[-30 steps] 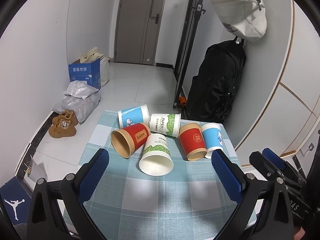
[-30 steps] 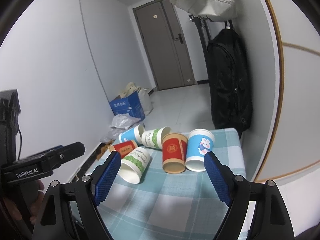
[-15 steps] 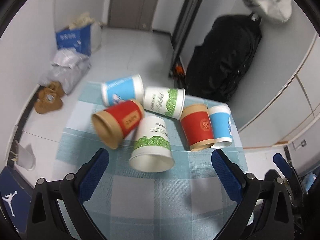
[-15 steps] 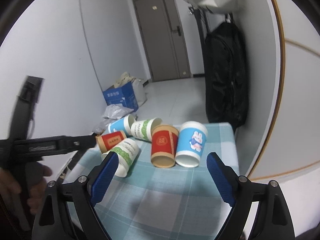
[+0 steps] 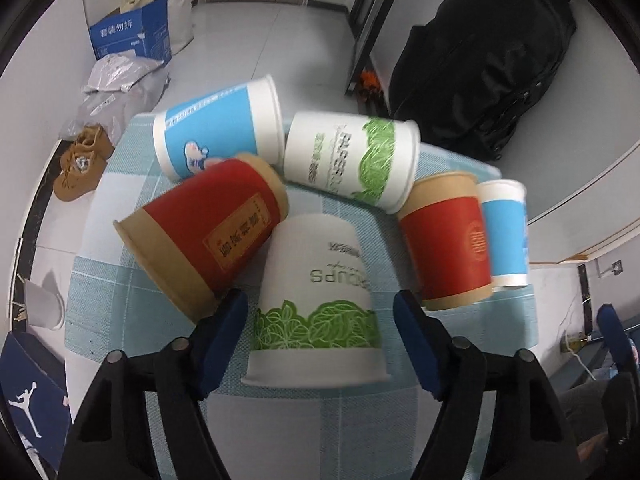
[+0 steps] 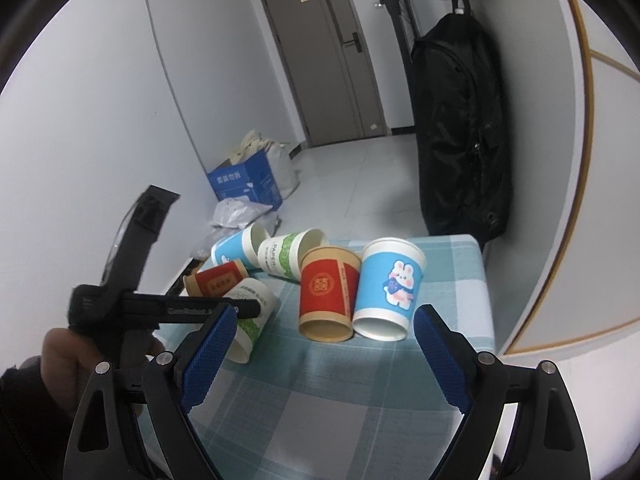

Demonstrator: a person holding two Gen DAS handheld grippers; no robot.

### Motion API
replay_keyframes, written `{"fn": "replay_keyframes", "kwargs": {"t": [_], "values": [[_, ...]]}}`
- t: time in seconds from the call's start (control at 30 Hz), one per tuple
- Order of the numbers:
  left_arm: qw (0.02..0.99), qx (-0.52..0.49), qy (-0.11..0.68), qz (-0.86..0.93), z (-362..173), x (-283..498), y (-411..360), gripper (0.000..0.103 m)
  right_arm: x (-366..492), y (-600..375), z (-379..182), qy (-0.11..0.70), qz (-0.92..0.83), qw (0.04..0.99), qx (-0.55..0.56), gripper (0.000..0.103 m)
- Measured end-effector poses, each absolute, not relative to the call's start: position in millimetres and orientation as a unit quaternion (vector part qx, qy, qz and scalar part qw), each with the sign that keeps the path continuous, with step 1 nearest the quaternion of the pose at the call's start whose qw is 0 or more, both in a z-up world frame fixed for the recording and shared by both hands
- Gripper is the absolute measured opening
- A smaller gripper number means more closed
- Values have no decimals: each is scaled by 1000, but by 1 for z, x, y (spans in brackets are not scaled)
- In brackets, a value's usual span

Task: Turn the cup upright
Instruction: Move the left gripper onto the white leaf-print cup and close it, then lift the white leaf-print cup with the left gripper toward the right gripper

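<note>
Several paper cups lie on their sides on a checked blue tablecloth (image 5: 100, 280). My left gripper (image 5: 320, 336) is open, its blue pads on either side of the near white-and-green cup (image 5: 316, 304), whose mouth faces me; I cannot tell if the pads touch it. Beside it lie a red cup (image 5: 208, 232), a blue cup (image 5: 216, 128), another white-and-green cup (image 5: 348, 160), a second red cup (image 5: 448, 244) and a blue rabbit cup (image 5: 504, 232). My right gripper (image 6: 320, 344) is open and empty above the table's near part, short of the red cup (image 6: 328, 292) and rabbit cup (image 6: 388, 288).
The left gripper's body (image 6: 160, 308) and the hand holding it show at the left of the right wrist view. A black bag (image 6: 460, 128) stands beyond the table. A blue box (image 6: 244, 180), plastic bags and shoes (image 5: 80, 168) lie on the floor at left.
My left gripper has moved forward and down and narrowed around the near white-and-green cup. My right gripper has shifted only slightly. The cups have not moved.
</note>
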State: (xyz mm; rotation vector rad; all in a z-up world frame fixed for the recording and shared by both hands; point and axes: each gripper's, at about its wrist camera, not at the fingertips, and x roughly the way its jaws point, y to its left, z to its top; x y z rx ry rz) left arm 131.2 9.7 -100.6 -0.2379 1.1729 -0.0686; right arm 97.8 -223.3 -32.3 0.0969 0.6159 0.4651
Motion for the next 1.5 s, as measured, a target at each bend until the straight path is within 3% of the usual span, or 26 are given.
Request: {"fn": "replay_keyframes", "kwargs": {"t": [0.07, 0.23, 0.77, 1.13, 1.5], "values": [[820, -115, 560, -36, -104, 131, 8, 58, 101, -223, -36, 306, 230, 922, 52, 91], [820, -109, 560, -38, -100, 132, 3, 57, 106, -224, -42, 323, 230, 916, 63, 91], [841, -114, 522, -83, -42, 109, -19, 55, 97, -226, -38, 324, 232, 914, 75, 91], [878, -128, 450, -103, 20, 63, -7, 55, 67, -225, -15, 287, 232, 926, 77, 91], [888, -178, 408, -112, 17, 24, 25, 55, 34, -204, -5, 243, 252, 936, 35, 91]]}}
